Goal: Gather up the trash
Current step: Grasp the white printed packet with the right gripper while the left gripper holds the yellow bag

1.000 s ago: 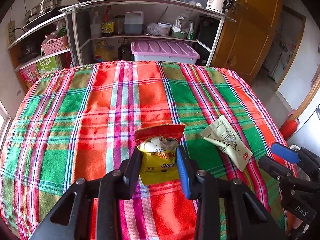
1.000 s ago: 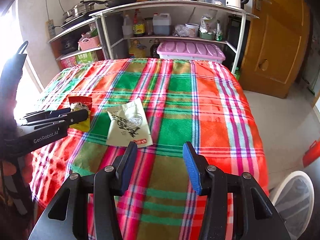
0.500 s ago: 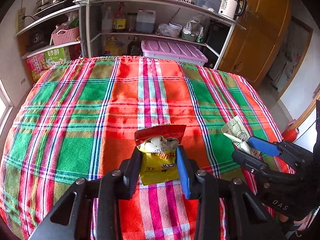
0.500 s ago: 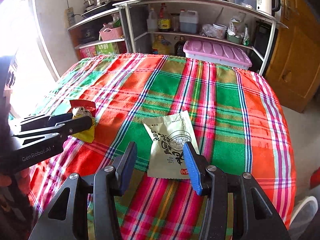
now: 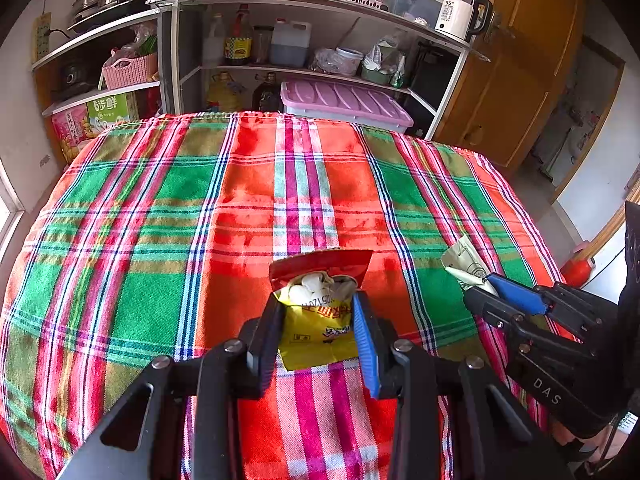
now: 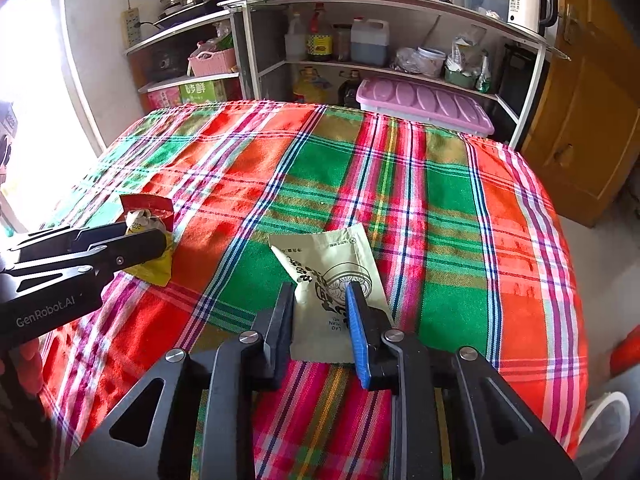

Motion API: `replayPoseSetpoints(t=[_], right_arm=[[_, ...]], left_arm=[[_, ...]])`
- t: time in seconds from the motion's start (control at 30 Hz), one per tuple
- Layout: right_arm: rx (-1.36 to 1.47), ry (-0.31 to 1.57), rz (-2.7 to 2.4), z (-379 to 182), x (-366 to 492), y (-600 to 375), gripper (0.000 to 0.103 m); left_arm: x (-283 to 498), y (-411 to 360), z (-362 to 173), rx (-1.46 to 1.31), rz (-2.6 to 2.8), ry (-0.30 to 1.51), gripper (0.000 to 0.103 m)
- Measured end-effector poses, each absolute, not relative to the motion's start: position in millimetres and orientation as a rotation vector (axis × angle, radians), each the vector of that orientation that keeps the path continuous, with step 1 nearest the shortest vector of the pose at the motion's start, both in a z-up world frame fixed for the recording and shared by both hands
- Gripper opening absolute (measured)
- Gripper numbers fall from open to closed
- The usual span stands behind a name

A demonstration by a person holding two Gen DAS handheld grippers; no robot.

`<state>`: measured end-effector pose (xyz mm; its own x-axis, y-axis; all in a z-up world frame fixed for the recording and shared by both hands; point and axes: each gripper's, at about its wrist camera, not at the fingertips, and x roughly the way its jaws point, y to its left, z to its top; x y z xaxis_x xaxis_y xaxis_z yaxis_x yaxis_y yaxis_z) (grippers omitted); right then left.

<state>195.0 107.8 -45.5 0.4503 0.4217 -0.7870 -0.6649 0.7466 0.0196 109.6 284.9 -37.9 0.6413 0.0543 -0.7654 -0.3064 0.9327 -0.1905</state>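
Closing on the pale packet (image 6: 340, 280), which lay untouched between its wide jaws half a second ago, the right gripper (image 6: 320, 320) joins the left gripper (image 5: 318, 320), clamped on the yellow snack bag (image 5: 316, 320) beside it on the checked tablecloth (image 5: 160, 220), so both scraps look ready for lifting.

"GenRobot.AI" in white on black side of left gripper (image 6: 136, 246), lower left of right wrist view. "DAS" in white on black body of right gripper (image 5: 486, 294), lower right of left wrist view. "55" on white kettle (image 5: 460, 14), upper right of left wrist view. Digits, partly hidden, reading about "2512" upside down on yellow snack bag (image 5: 320, 320). Cream packet (image 6: 332, 280): small upside-down letters "LAO", rest unclear. Green carton (image 5: 110, 108) on shelf, left: Chinese characters.
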Motion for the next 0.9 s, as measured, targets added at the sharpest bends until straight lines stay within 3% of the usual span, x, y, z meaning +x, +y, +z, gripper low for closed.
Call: replayPoseSetpoints(t=[0.07,0.27,0.9], right_arm=[[-0.313,0.866,0.679,-44.5,193.8,108.3,0.019],[-0.304,0.849,0.661,-40.3,188.6,106.3,0.013],[-0.224,0.766,0.632,-9.5,159.6,70.5,0.01]], left_arm=[[109.8,283.5,-37.8,-0.316,0.208,0.855,0.036],[108.7,280.6,-35.7,-0.315,0.203,0.855,0.036],[78.8,248.6,-7.9,-0.254,0.178,0.8,0.036]])
